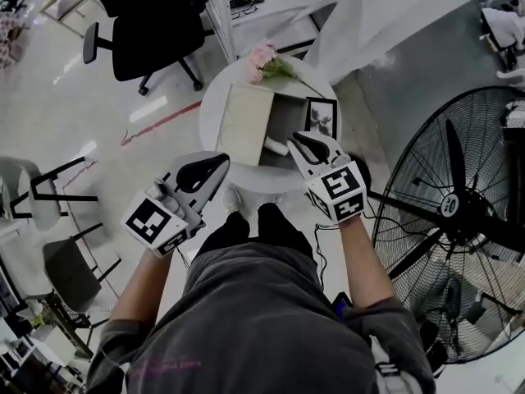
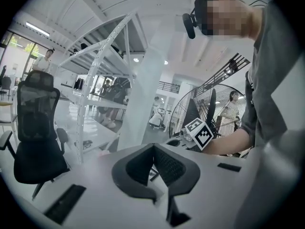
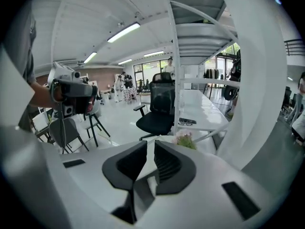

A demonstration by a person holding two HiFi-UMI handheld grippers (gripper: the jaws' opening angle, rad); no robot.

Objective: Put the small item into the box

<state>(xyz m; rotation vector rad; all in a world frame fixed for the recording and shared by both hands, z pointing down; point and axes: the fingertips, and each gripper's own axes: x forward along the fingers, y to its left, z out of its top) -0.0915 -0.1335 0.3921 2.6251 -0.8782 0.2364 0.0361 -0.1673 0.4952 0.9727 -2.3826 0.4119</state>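
A box (image 1: 289, 126) with its cream lid (image 1: 244, 125) standing open sits on the round white table (image 1: 215, 97). A small white item (image 1: 276, 145) lies at the box's near edge, right at the tips of my right gripper (image 1: 295, 138). In the right gripper view that gripper (image 3: 148, 149) has its jaws drawn in to a narrow slit, and a white thing fills the slit. My left gripper (image 1: 220, 164) hovers at the table's near left edge. Its jaws (image 2: 153, 149) meet at the tips with nothing between them.
A framed picture (image 1: 321, 119) lies right of the box and a pink flower (image 1: 264, 56) lies behind it. A large floor fan (image 1: 459, 212) stands to the right. A black office chair (image 1: 152, 35) and white shelving stand beyond the table, with small chairs (image 1: 49, 191) at the left.
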